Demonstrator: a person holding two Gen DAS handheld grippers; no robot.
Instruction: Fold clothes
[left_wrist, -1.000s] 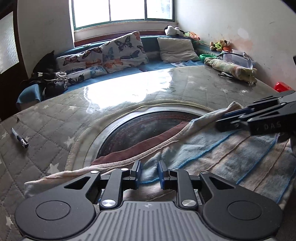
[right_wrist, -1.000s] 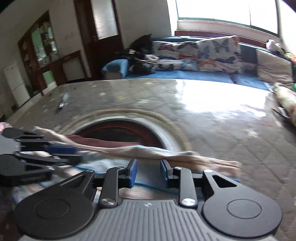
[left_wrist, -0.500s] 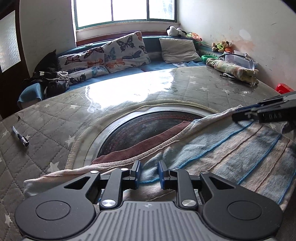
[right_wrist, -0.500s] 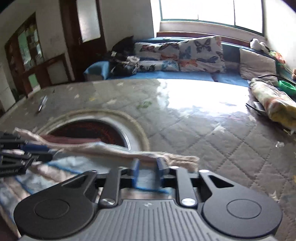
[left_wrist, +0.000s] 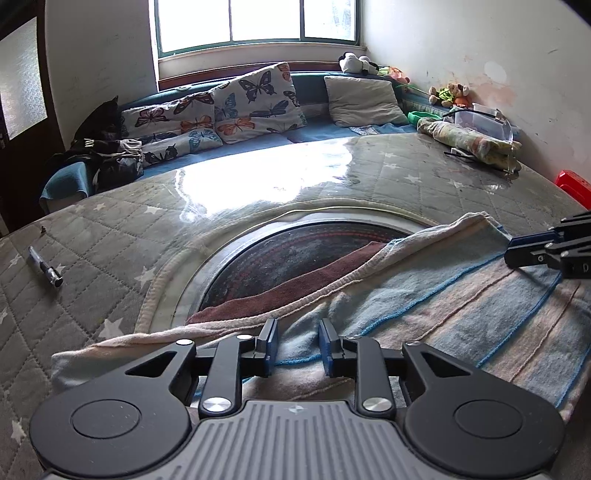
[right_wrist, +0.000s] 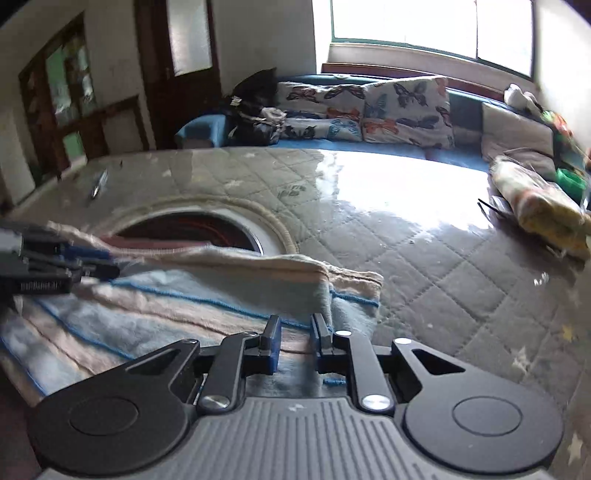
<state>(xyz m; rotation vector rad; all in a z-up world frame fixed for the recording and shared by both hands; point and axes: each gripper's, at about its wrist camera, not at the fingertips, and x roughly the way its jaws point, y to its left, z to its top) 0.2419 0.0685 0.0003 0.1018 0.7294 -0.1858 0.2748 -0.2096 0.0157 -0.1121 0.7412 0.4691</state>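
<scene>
A striped towel (left_wrist: 461, 295) in pale blue and pink lies spread on a quilted, star-patterned counter (left_wrist: 122, 236), filling the lower right of the left wrist view and the lower left of the right wrist view, its far hem draped over the round dark inset (left_wrist: 295, 258) at the counter's centre. A brown cloth (left_wrist: 295, 284) shows beneath that hem. The left hand-held gripper (left_wrist: 297, 345) sits low over the towel's near edge, its blue-padded jaws narrowly parted with fabric between them; whether they pinch it cannot be told. The right hand-held gripper (right_wrist: 295, 338) stands likewise at the towel's right end, jaws narrowly apart, where a corner (right_wrist: 354, 280) is doubled over. The towel's long axis runs left to right between the two tools, so each is nearest its own end, and any fold would likely carry the near edge away toward the window side. A pen (left_wrist: 46, 267) lies at the left of the frame.
</scene>
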